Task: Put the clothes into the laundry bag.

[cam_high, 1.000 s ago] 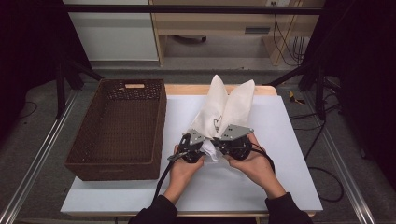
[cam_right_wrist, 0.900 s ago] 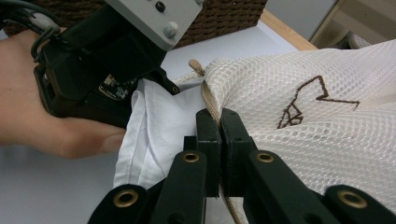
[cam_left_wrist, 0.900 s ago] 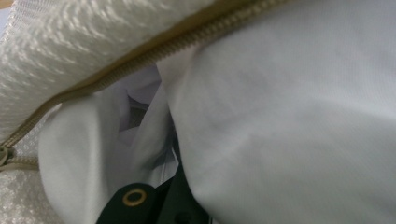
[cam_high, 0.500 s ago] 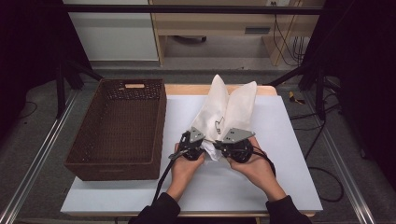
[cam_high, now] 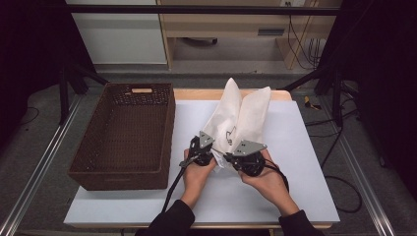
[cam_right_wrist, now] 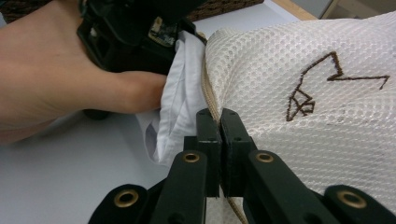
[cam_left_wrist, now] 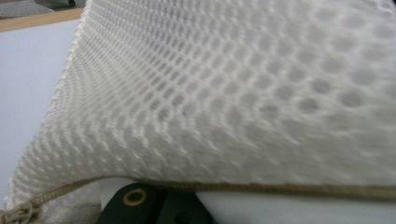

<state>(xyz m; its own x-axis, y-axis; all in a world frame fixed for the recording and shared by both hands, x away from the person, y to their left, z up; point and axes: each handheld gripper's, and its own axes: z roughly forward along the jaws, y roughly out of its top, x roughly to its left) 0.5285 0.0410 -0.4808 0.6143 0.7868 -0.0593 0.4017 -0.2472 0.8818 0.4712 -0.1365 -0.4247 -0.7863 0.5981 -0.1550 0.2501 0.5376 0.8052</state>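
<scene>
Both claws, left claw [cam_high: 212,153] and right claw [cam_right_wrist: 219,122], are clamped tight on the mesh bag's [cam_high: 239,118] zippered near edge, holding its mouth so the white cloth [cam_right_wrist: 175,112] stays inside, mid-bench [cam_high: 305,162].

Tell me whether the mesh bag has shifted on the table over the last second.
No. The mesh bag lies equally far from the wicker basket.

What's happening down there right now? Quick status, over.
Left gripper and right gripper both shut on the white mesh zip bag's near edge. White cloth pokes from its opening. Brown wicker basket alongside, nothing blocking.
</scene>
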